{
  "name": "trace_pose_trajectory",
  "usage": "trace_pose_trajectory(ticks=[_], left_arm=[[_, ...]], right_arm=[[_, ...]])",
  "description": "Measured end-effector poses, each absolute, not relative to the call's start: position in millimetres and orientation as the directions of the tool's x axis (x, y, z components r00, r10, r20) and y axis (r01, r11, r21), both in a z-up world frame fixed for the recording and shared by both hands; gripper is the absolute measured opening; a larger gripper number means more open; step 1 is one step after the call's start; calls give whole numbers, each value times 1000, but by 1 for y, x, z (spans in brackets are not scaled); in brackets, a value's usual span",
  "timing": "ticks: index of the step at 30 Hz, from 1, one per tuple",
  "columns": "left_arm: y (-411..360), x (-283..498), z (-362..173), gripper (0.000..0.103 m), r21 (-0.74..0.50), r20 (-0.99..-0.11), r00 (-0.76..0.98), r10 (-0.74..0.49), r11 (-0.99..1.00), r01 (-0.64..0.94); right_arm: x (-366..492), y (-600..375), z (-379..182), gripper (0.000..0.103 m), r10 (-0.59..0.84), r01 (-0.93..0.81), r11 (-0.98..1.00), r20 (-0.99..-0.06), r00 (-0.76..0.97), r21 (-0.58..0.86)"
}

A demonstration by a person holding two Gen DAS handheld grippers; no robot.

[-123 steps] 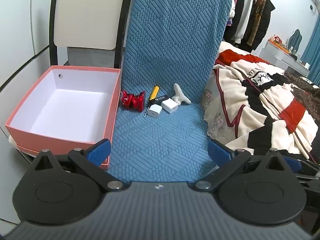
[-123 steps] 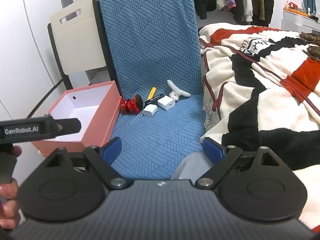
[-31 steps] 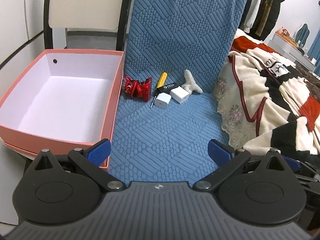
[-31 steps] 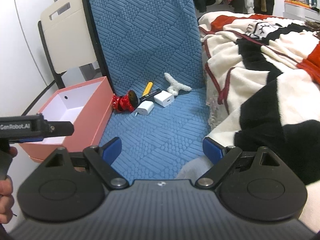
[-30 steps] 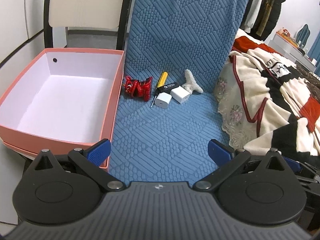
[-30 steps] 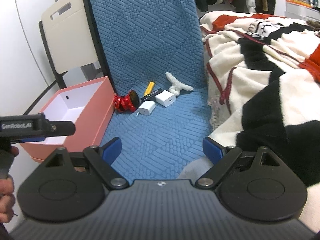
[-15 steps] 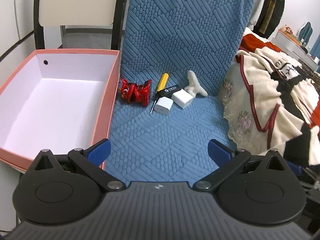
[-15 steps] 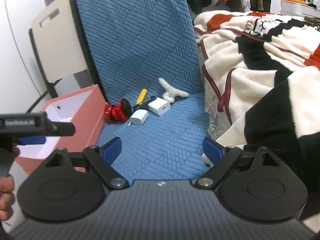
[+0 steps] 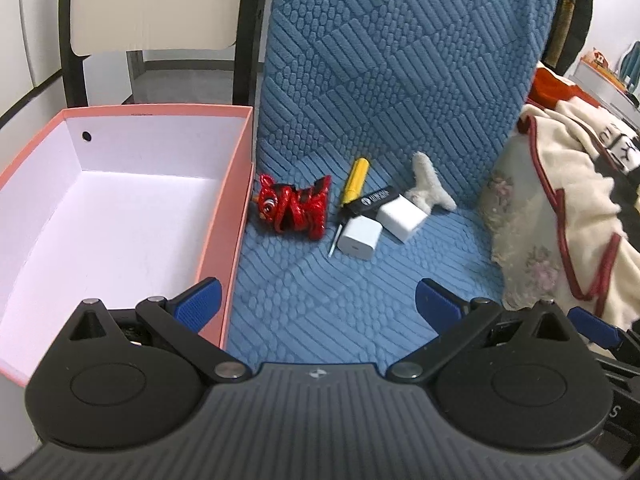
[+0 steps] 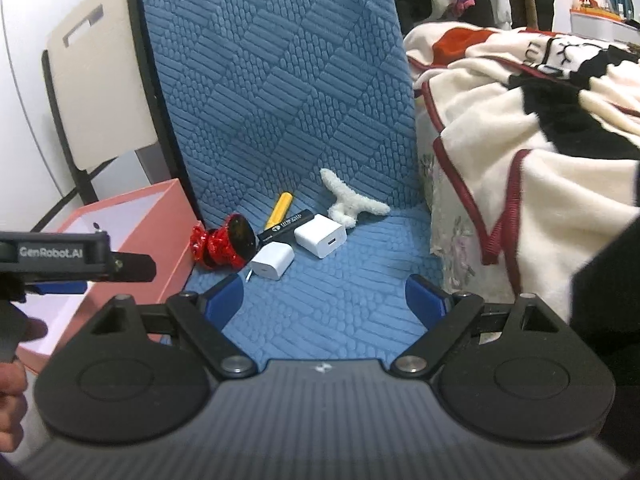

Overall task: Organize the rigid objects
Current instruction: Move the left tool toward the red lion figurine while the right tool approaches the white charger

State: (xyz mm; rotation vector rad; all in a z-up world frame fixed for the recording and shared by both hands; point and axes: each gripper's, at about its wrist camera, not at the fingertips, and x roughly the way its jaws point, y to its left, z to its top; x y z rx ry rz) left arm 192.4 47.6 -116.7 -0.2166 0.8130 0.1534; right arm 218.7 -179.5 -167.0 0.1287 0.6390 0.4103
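- Left wrist view: our left gripper (image 9: 318, 300) has its fingers spread and holds nothing, aimed at the blue chair cushion (image 9: 360, 288) beside the empty pink box (image 9: 236, 200).
- Right wrist view: our right gripper (image 10: 326, 294) is likewise spread wide and empty.
- We see the clutter near the cushion's back: red tiger figurine (image 9: 294, 208) just beside the box, two white charger cubes (image 9: 360, 237) (image 9: 401, 216), a yellow-handled screwdriver (image 9: 354, 180), a black stick (image 9: 374, 199), a white fuzzy piece (image 9: 428, 188).
- We judge the figurine the easiest first pick: approach low, straddle its body squarely, avoid nudging the chargers.
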Motion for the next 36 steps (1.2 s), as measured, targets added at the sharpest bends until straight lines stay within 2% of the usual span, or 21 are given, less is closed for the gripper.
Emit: trace_pose_trajectory(ticks=[5,12,13,18,21,26,29,33,36], left_arm=[[55,209,-125,103,-131,-732,680,52,968,-216],[63,227,-134,103,-125,-715,696,62,968,-216],[63,229,-134,103,-122,-714,697,63,969,-213],[62,242,-141,102,-127,-697,716,48,974,-190],[61,254,-146,92,-110,-702,709,61,975,-192],[65,275,-156,77,-147,-699,715,26,973,-179],[64,290,-161,71,-118,-691,721,42,978,-170],[67,309,-167,61,-145,-692,722,6,979,-146],[64,321,-171,57,-98,-687,727,18,988,-116]], right_arm=[[248,-171,-173,89,438,-333,899,-548,713,286],[289,-167,-187,89,401,-276,915,-571,717,295],[297,-168,-190,89,403,-276,912,-545,735,302],[327,-172,-199,89,481,-320,873,-537,693,369],[340,-163,-208,89,489,-362,872,-555,673,330],[364,-148,-224,89,513,-438,854,-590,623,281],[378,-140,-231,89,511,-463,850,-607,609,250],[389,-133,-234,89,530,-499,833,-603,596,239],[394,-122,-239,88,536,-541,818,-602,592,196]])
